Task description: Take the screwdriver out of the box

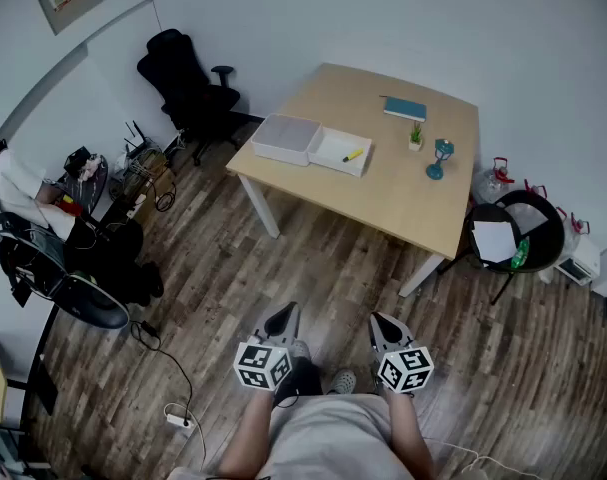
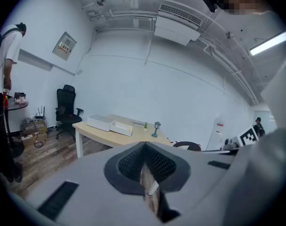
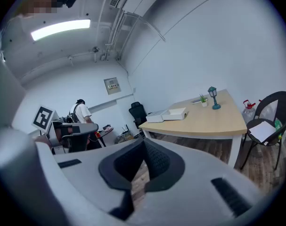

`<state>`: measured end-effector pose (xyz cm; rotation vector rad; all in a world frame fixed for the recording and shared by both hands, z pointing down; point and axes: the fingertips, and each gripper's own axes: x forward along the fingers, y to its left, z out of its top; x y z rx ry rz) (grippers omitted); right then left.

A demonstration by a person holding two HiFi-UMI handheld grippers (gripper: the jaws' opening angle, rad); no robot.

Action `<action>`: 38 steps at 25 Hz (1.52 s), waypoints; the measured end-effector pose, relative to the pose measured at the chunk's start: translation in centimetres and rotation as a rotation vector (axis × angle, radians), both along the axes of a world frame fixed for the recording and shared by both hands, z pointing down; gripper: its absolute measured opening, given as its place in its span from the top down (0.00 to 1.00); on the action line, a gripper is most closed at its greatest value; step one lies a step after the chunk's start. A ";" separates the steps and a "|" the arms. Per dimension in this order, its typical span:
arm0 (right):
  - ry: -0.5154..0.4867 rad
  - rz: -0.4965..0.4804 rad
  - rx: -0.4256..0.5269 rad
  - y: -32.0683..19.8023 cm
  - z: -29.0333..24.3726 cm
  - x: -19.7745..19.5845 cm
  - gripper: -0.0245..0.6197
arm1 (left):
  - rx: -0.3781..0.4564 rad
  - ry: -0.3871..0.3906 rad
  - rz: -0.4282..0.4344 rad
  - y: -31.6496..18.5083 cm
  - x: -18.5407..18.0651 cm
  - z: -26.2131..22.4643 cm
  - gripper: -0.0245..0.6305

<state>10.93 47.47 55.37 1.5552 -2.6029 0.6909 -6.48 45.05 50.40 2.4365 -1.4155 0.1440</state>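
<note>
Approach step rn: left gripper (image 1: 282, 320) & right gripper (image 1: 384, 328) fingers closed, empty. Next, walk to box (image 1: 340, 151) w/ screwdriver (image 1: 353, 154), 12 o'clock.

The yellow object (image 1: 353, 154) in the open box (image 1: 331, 148) is too small to identify. The left edge cuts off a person (image 1: 13, 193).

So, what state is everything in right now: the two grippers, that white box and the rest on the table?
Left gripper: shut, empty, far from the table.
Right gripper: shut, empty.
White box: open, on the table.
Lid: off, lying beside the box.
Screwdriver: lying inside the box, untouched.
Teal book: closed, flat.
</note>
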 end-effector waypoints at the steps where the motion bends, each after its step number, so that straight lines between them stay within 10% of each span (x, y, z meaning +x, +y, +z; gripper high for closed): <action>1: -0.002 0.003 0.001 0.0 0.1 0.1 0.96 | 0.000 -0.001 -0.002 0.1 0.0 0.0 0.96; 22: -0.101 0.002 -0.008 -0.7 1.0 0.5 0.84 | -0.043 -0.017 -0.095 1.1 -3.2 1.2 0.91; 38: -0.109 0.005 -0.088 -8.8 3.0 0.6 0.84 | -0.077 -0.008 -0.060 -8.4 -3.0 2.1 0.81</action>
